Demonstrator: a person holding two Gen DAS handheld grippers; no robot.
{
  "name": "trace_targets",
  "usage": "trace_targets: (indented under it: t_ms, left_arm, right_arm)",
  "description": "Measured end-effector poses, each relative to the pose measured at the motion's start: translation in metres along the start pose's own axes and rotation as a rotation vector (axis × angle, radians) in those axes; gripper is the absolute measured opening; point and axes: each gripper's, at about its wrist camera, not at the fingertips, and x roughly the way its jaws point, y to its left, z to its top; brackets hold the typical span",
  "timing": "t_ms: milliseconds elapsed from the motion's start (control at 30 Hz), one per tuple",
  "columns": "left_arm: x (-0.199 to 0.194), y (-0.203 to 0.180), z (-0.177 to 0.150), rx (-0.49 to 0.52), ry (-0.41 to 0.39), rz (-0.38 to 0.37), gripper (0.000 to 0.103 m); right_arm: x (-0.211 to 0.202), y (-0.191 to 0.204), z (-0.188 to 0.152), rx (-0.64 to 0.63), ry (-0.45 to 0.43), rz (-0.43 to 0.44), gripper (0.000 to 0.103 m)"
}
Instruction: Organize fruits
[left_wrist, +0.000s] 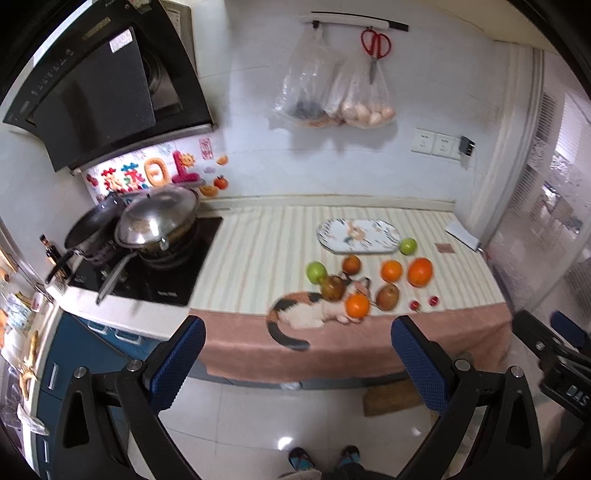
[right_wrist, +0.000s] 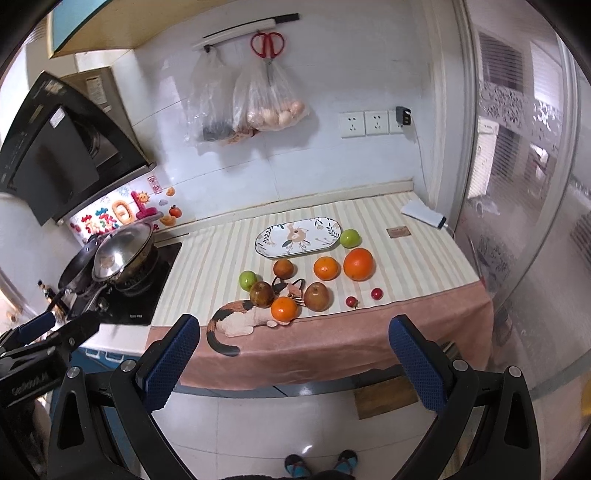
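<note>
Ten fruits are lying loose on the cloth (right_wrist: 424, 258) in front of the oval plate (right_wrist: 299, 236), which is sitting bare; one green apple (right_wrist: 349, 238) is touching its right end. Both the left gripper (left_wrist: 297, 354) and right gripper (right_wrist: 293, 350) are hovering with jaws spread, holding nothing.

Bright, even indoor light with glare on the floor tiles (left_wrist: 284, 441), slight motion blur, and dark, warped fisheye corners.

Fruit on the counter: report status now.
Left gripper and right gripper open, empty, short of the counter. Fruits loose on the mat; plate empty. Nothing blocking.
</note>
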Motion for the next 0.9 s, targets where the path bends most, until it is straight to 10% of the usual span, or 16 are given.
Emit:
trace_targets:
  t_ms: [333, 900]
  left_arm:
    - [0.114, 0.002, 0.019, 0.046, 0.072, 0.070, 0.103]
    - [0.364, -0.089, 0.082, 0.086, 0.364, 0.108, 0.102]
  right_arm:
    - [0.090, -0.027, 0.015, 0.084, 0.058, -0.081, 0.103]
    - [0.359, -0.145, 0.102, 0.173, 0.293, -0.122, 0.103]
